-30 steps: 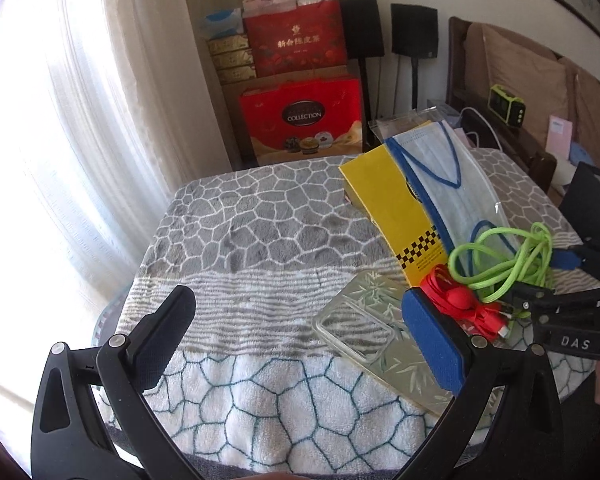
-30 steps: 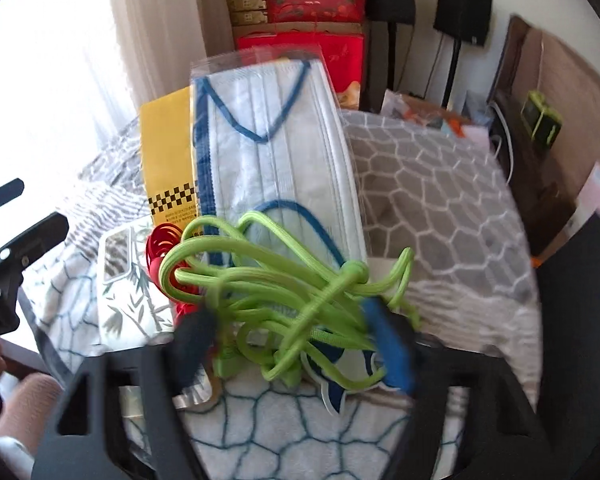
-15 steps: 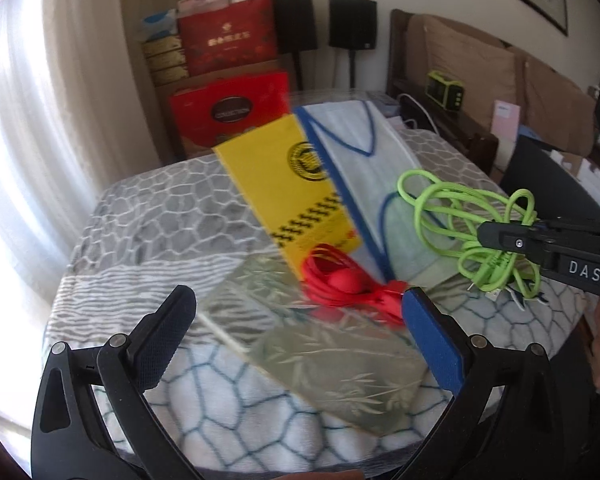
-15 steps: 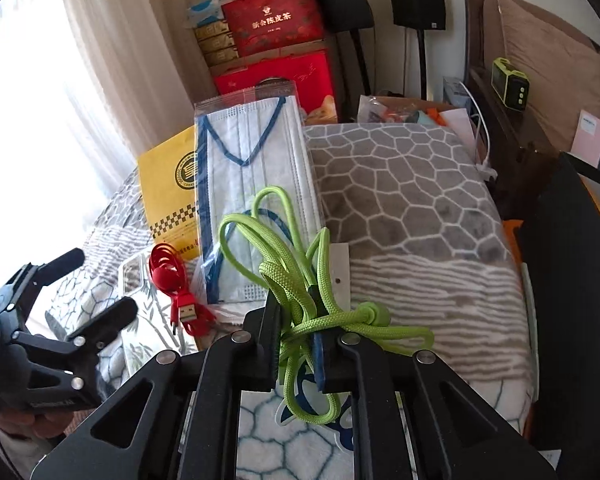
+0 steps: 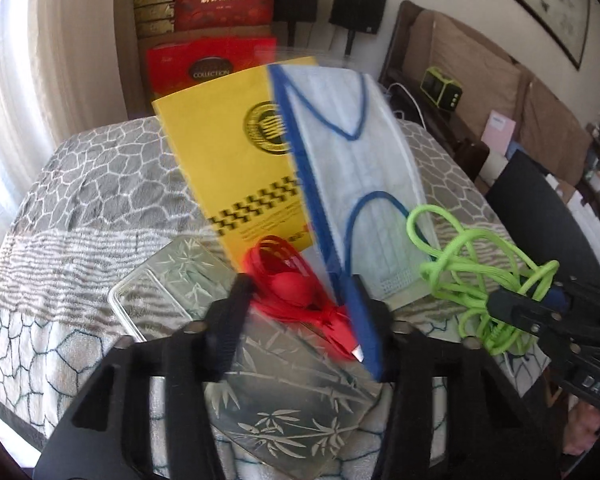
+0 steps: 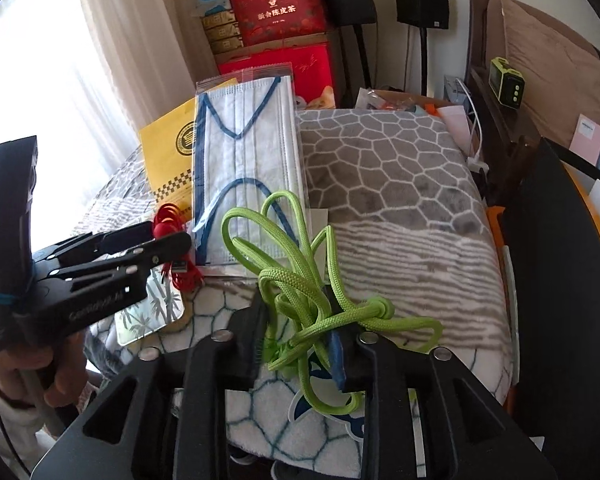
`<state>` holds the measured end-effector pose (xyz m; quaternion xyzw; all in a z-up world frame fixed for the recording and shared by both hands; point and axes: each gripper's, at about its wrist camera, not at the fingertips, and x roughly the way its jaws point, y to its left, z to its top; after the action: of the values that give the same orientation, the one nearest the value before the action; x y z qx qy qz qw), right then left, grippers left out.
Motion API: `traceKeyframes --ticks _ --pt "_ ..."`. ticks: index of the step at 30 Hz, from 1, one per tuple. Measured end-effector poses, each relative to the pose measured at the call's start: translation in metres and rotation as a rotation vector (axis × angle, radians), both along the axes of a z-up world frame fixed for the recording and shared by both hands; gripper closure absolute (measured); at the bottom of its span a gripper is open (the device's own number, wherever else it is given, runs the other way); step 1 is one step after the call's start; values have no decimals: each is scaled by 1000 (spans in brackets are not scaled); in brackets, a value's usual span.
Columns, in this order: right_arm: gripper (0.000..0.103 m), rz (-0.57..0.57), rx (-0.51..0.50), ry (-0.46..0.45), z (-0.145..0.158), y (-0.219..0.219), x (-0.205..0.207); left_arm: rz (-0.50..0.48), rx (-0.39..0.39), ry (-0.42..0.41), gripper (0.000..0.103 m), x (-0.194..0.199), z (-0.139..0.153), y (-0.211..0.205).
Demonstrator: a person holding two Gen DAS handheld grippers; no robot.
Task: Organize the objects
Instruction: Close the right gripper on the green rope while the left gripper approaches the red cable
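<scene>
— Looking along the left tongs (image 5: 300, 304), what do they have?
— A red cable (image 5: 296, 288), bundled up. The jaws are closing, and their pads seem to touch it on both sides, so they are grasping it. The view is a little blurred. It lies on a clear phone case (image 5: 172, 280) printed with bamboo, near the front of the tabletop (image 5: 100, 184), which is covered by a grey and white patterned blanket.
— And the right tongs (image 6: 296, 332)?
— Their jaws are easing apart. A green cord (image 6: 292, 280), loosely knotted, lies between them, released rather than pinched, at the front right of the tabletop.
— What sits behind the cables?
— A yellow packet (image 5: 228, 160) and, overlapping its right edge, a face mask (image 5: 364, 168) with blue loops in a clear bag. One loop of the green cord rests on the mask's near end.
— Is the person visible?
— Only a hand (image 6: 60, 376) at the lower left of the right view, holding the left tongs' handle.
</scene>
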<state>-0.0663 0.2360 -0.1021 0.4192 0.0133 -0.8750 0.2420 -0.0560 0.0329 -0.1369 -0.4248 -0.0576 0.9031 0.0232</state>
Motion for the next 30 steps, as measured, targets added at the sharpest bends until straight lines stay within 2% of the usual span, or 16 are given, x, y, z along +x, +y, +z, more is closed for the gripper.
traceKeyframes --ticks 1,2,4,6,10,15,19,23,27,30 --pt "62 -4 -8 5 2 2 1 -1 -13 -4 74 -1 -1 -1" --pt "58 -7 -15 10 3 4 2 -6 -3 -4 74 -1 -1 -3" --pt "44 -9 -27 20 8 8 4 -10 41 -5 75 1 -1 -11" --pt "35 -14 -24 38 14 11 7 -19 55 -5 77 3 1 -15" --pt "28 -31 -7 89 28 17 13 -38 71 8 80 11 8 -21" --pt "23 -60 35 132 36 24 18 -44 57 22 82 18 21 -29" --pt "20 -8 31 76 32 22 12 -47 49 28 83 20 31 -36" --pt "21 -37 71 58 28 18 0 -51 19 50 83 24 36 -41" --pt "22 -10 131 147 34 -3 9 -29 3 37 84 23 32 -49" --pt "25 -14 249 241 31 -23 20 -20 3 31 84 23 27 -53"
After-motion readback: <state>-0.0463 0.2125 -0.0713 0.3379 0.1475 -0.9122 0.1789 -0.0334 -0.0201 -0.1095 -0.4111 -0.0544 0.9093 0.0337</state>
